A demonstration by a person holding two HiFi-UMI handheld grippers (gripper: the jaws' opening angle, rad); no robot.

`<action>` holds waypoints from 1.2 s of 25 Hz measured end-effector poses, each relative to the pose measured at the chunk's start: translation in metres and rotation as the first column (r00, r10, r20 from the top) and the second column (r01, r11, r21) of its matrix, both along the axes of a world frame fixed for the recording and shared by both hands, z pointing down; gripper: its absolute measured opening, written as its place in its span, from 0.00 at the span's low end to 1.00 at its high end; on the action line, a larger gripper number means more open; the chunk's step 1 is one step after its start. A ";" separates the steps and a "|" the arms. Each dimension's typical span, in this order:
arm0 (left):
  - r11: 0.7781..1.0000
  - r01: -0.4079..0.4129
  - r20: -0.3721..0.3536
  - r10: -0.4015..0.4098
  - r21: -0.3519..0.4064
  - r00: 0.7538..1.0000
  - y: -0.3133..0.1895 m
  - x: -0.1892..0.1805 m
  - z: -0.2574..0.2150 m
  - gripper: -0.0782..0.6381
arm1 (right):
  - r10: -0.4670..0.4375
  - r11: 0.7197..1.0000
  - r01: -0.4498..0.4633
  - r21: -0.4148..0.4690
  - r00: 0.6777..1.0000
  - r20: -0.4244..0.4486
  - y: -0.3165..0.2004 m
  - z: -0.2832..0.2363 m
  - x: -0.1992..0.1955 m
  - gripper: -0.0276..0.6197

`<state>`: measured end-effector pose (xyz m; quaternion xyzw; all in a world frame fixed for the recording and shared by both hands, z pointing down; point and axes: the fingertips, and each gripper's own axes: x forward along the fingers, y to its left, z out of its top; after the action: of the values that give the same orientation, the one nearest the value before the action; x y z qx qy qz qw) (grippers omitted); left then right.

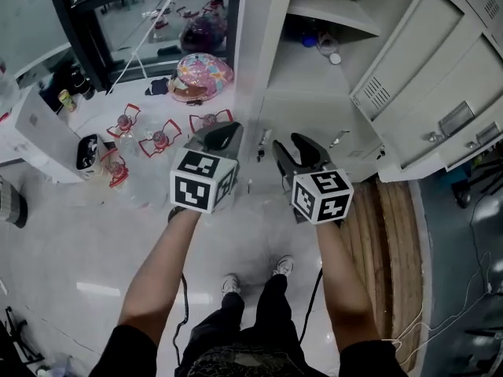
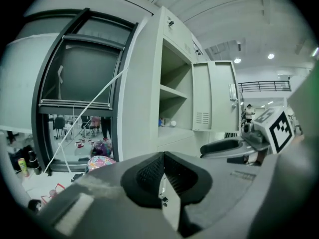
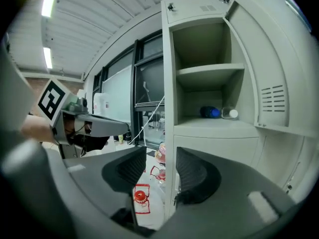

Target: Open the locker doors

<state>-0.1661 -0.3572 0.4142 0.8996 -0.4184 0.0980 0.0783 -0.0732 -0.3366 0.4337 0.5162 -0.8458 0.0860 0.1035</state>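
My right gripper (image 3: pixel 161 156) stands part open and empty, lined up with the left edge of the shut lower door (image 3: pixel 234 148), I judge to catch it; the upper door (image 3: pixel 271 78) already hangs wide. My left gripper (image 2: pixel 163 158) looks closed on nothing, idle alongside

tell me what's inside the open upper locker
A blue bottle and a clear bottle lie on the lower shelf. The top of the upper shelf is hidden from below.
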 end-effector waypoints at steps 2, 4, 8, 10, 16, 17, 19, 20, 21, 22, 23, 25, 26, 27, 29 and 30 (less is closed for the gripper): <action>1.000 0.015 0.019 -0.015 -0.002 1.000 -0.006 -0.002 0.013 0.12 | 0.002 1.000 -0.002 -0.003 1.000 0.023 -0.011 0.015 -0.001 0.33; 1.000 0.014 0.037 -0.014 -0.010 0.999 -0.010 0.000 0.027 0.12 | 0.006 1.000 -0.006 -0.011 0.999 0.036 -0.021 0.033 -0.001 0.35; 1.000 0.007 0.042 -0.007 -0.013 0.999 -0.022 0.003 0.051 0.12 | 0.010 1.000 -0.009 -0.030 0.999 0.039 -0.041 0.067 -0.001 0.36; 1.000 0.011 0.048 -0.010 -0.014 0.999 -0.028 0.004 0.061 0.12 | 0.011 0.999 -0.010 -0.035 0.999 0.040 -0.051 0.083 0.000 0.36; 1.000 0.016 0.029 -0.016 -0.009 0.999 -0.042 0.013 0.091 0.12 | -0.011 1.000 0.013 -0.025 0.999 0.052 -0.073 0.119 -0.005 0.36; 1.000 0.014 0.026 -0.014 -0.008 1.000 -0.042 0.015 0.097 0.12 | -0.015 1.000 0.016 -0.022 0.998 0.055 -0.077 0.125 -0.006 0.36; 1.000 0.008 0.030 -0.008 -0.002 1.000 -0.041 0.018 0.109 0.12 | -0.020 1.000 0.021 -0.016 0.998 0.065 -0.084 0.137 -0.008 0.36; 1.000 0.008 0.033 -0.008 0.001 0.999 -0.042 0.019 0.115 0.12 | -0.024 1.000 0.025 -0.015 0.997 0.069 -0.087 0.143 -0.009 0.36; 1.000 0.010 0.033 -0.010 0.002 0.999 -0.043 0.018 0.120 0.12 | -0.027 1.000 0.028 -0.013 0.997 0.069 -0.091 0.148 -0.009 0.36; 1.000 0.015 0.030 -0.015 0.000 0.999 -0.044 0.017 0.126 0.12 | -0.028 1.000 0.029 -0.011 0.997 0.068 -0.094 0.153 -0.010 0.36; 1.000 0.020 0.027 -0.020 -0.004 0.999 -0.046 0.016 0.131 0.12 | -0.029 1.000 0.030 -0.008 0.997 0.069 -0.097 0.158 -0.010 0.36; 1.000 0.027 0.024 -0.026 -0.012 0.999 -0.049 0.013 0.141 0.12 | -0.034 0.999 0.034 -0.007 0.997 0.072 -0.104 0.166 -0.010 0.36; 1.000 0.028 0.026 -0.028 -0.013 0.999 -0.050 0.012 0.145 0.12 | -0.038 0.999 0.039 -0.009 0.997 0.070 -0.107 0.171 -0.010 0.36; 0.999 0.029 0.027 -0.029 -0.013 0.999 -0.052 0.012 0.149 0.12 | -0.043 0.999 0.044 -0.013 0.997 0.068 -0.109 0.175 -0.009 0.36; 0.999 0.032 0.028 -0.031 -0.014 0.999 -0.054 0.013 0.155 0.12 | -0.051 0.998 0.053 -0.018 0.997 0.065 -0.114 0.182 -0.008 0.36; 0.999 0.032 0.027 -0.032 -0.014 0.999 -0.055 0.014 0.158 0.12 | -0.054 0.998 0.056 -0.018 0.996 0.064 -0.116 0.185 -0.008 0.36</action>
<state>-0.1525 -0.4121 0.5722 0.8907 -0.4332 0.1117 0.0808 -0.0813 -0.4524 0.6188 0.4886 -0.8617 0.1080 0.0842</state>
